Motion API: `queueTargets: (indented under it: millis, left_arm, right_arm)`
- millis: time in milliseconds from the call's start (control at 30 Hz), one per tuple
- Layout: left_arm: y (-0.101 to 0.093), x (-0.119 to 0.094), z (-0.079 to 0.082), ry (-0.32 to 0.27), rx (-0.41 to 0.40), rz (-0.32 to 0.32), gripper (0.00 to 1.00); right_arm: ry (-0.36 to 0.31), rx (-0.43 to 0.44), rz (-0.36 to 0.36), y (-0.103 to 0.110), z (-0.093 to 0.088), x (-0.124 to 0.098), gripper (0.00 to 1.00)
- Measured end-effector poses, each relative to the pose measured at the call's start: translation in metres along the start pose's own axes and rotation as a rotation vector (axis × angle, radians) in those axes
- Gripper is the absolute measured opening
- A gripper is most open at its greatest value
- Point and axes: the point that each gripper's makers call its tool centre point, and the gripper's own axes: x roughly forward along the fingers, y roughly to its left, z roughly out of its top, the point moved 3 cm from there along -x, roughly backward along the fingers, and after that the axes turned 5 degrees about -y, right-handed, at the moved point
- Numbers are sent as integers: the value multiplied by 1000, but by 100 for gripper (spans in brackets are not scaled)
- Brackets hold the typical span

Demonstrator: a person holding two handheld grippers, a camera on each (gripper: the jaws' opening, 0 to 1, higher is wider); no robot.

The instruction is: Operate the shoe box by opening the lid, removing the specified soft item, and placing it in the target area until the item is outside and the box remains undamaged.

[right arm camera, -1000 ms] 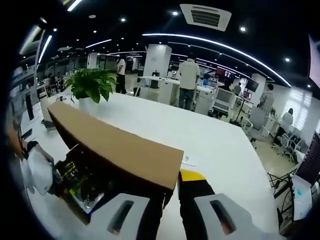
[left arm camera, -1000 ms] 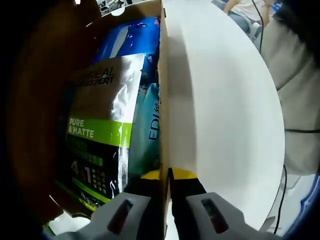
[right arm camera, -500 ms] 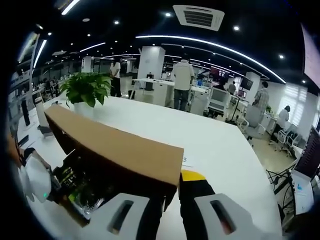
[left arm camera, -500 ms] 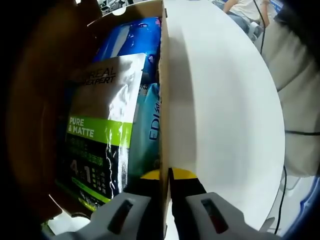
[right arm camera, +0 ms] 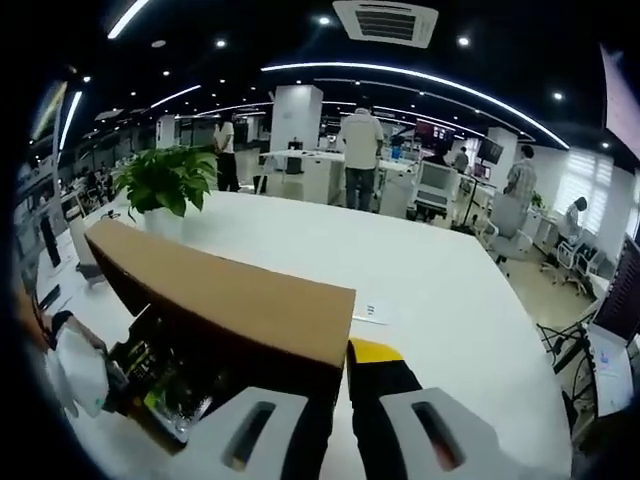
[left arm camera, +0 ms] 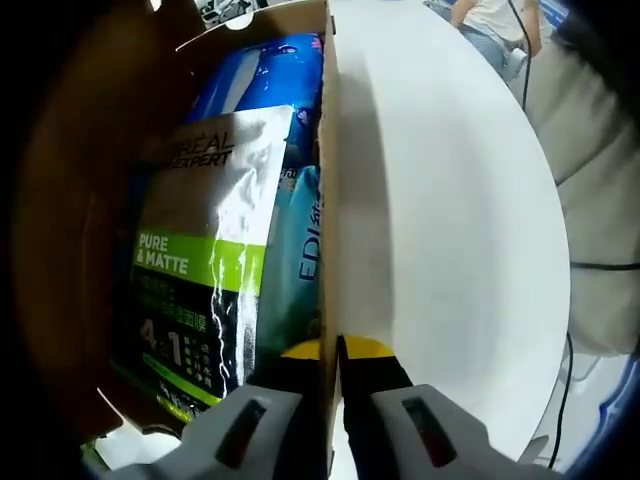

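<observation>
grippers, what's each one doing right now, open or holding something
Left gripper: shut on the shoe box wall.
Right gripper: shut on the cardboard lid.

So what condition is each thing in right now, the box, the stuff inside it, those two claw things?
Shoe box: open, its wall pinched by a gripper.
Lid: lifted, edge clamped.
Silver and green pouch: lying inside the box, sealed as far as shows.
Teal pack: inside, wedged between pouch and wall.
Blue pack: inside, partly covered by the pouch.
Left gripper: shut on the box wall.
Right gripper: shut on the lid.
Table: bare beside the box.
</observation>
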Motion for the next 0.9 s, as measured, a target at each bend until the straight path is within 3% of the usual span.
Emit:
queueTargets:
  millis: [900]
  left_arm:
    - [1, 1, 0, 9, -31, -19, 1]
  right_arm:
    - [54, 102, 30, -8, 7, 22, 0]
